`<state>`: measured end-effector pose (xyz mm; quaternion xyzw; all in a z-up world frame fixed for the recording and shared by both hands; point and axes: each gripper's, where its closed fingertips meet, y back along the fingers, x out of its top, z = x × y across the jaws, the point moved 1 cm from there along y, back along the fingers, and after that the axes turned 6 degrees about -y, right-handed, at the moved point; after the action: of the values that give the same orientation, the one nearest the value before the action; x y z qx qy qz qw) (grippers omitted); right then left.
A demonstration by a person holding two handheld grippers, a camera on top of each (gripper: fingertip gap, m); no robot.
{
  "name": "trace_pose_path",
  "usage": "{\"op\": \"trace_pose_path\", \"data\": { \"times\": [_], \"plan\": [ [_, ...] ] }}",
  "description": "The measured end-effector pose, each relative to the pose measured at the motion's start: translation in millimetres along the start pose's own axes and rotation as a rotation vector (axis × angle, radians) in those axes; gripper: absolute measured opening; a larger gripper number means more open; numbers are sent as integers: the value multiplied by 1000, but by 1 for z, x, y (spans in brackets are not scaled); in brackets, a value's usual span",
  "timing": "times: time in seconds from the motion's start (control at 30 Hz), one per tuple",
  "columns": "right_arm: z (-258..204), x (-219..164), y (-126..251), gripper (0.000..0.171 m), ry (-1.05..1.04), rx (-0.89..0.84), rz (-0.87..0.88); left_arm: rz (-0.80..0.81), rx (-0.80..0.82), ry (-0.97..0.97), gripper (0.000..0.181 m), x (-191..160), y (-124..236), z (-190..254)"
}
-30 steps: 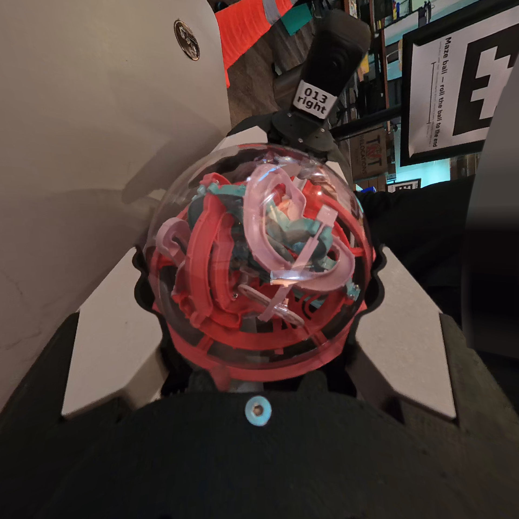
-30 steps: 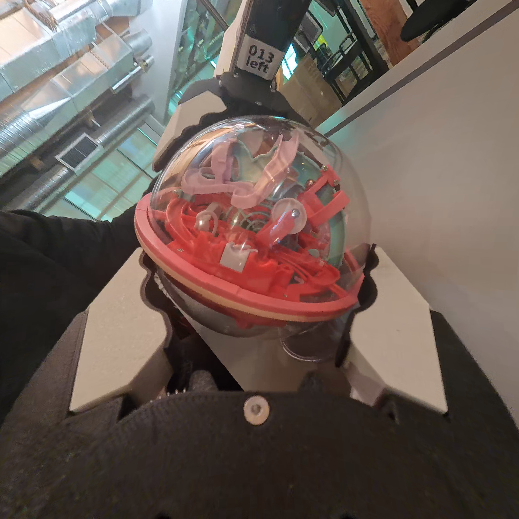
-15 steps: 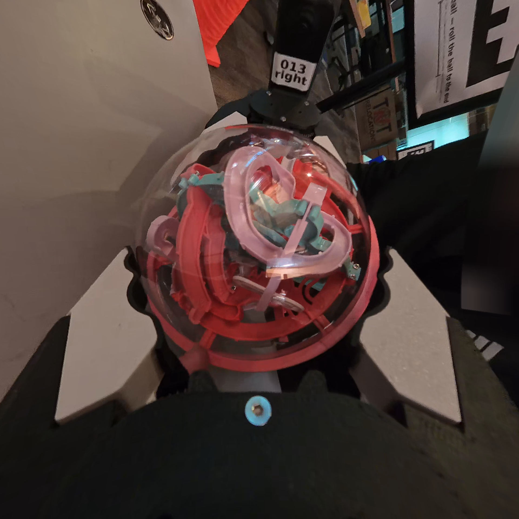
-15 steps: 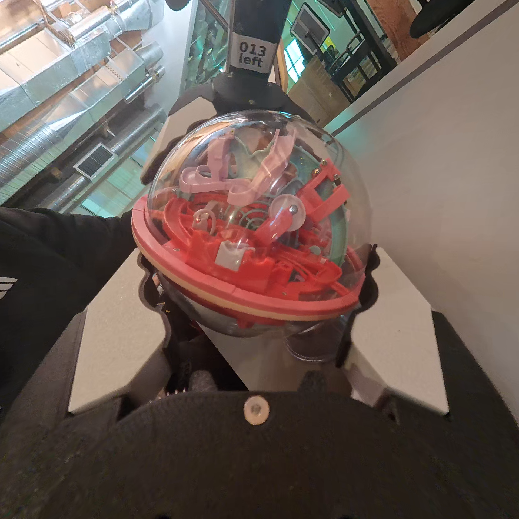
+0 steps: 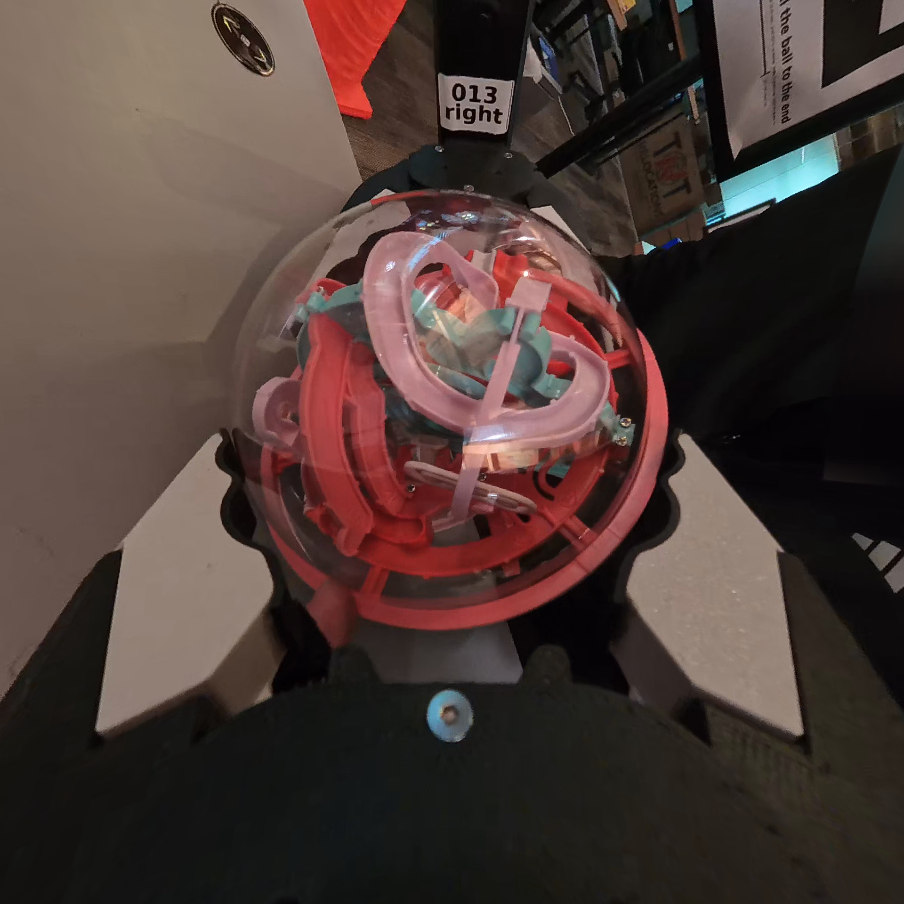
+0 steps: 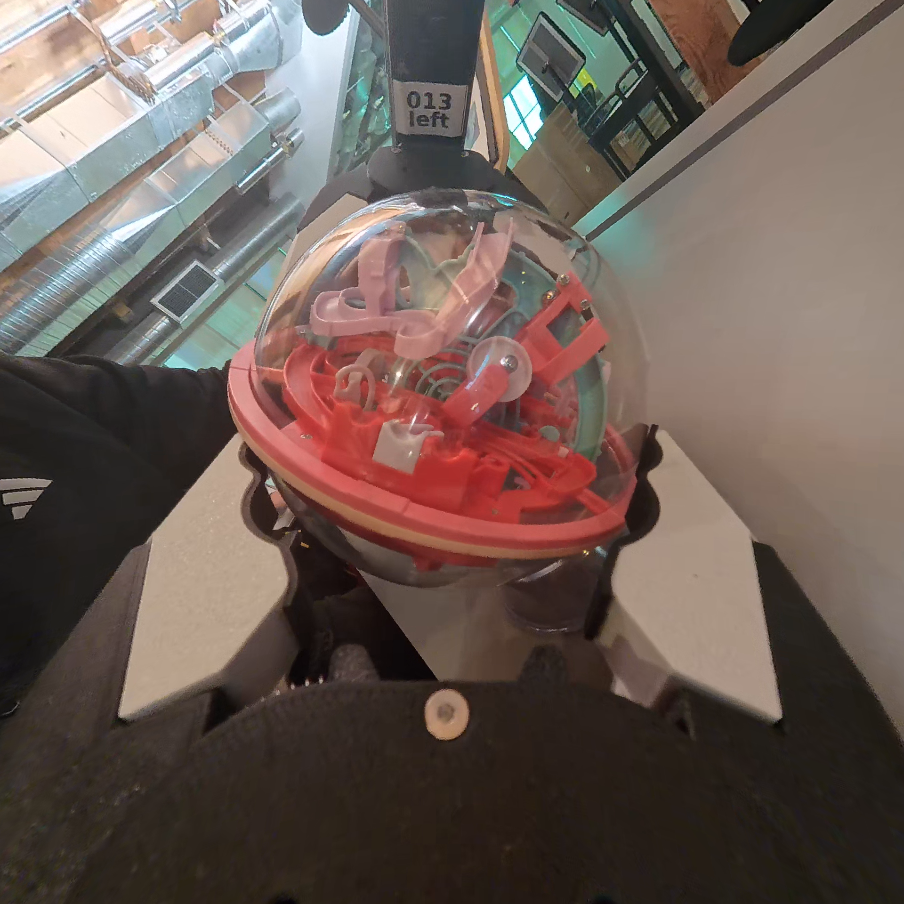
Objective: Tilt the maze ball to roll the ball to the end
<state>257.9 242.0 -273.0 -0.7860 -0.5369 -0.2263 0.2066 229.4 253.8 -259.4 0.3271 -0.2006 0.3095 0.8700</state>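
The maze ball (image 5: pixel 450 416) is a clear sphere with red, pink and teal tracks inside and a red ring around its middle. My left gripper (image 5: pixel 450 464) is shut on it, white fingers (image 5: pixel 195 562) on both sides. My right gripper (image 6: pixel 447 464) is shut on the opposite side of the same maze ball (image 6: pixel 440 391). Each gripper shows beyond the ball in the other's view: the right one (image 5: pixel 472 161), the left one (image 6: pixel 425 161). The ball is held up in the air, tilted. A small silver bead (image 6: pixel 508 362) sits by a clear disc on a red track.
A white surface (image 5: pixel 122 244) lies left of the ball and a white panel (image 6: pixel 782 244) stands to the right. A person's black sleeve (image 6: pixel 98 464) is close on the left. A framed sign (image 5: pixel 807 73), an orange object (image 5: pixel 352 49) and ceiling ducts (image 6: pixel 122 171) lie farther off.
Both grippers have turned the ball together. The background has swung round, and the opposite gripper now stands straight above the ball in each view. The red ring shows more in the left view.
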Motion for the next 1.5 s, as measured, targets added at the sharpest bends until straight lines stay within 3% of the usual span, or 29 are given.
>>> {"op": "trace_pose_path", "data": {
  "times": [0.9, 1.5],
  "plan": [
    [-1, -3, 2, 146, -100, 62, 16, 82, 69, -46, 157, 3, -1, 3],
    [-2, -14, -8, 147, -26, -7, -36, -15, 67, -112, 158, -1, 3, 4]
  ]
}}
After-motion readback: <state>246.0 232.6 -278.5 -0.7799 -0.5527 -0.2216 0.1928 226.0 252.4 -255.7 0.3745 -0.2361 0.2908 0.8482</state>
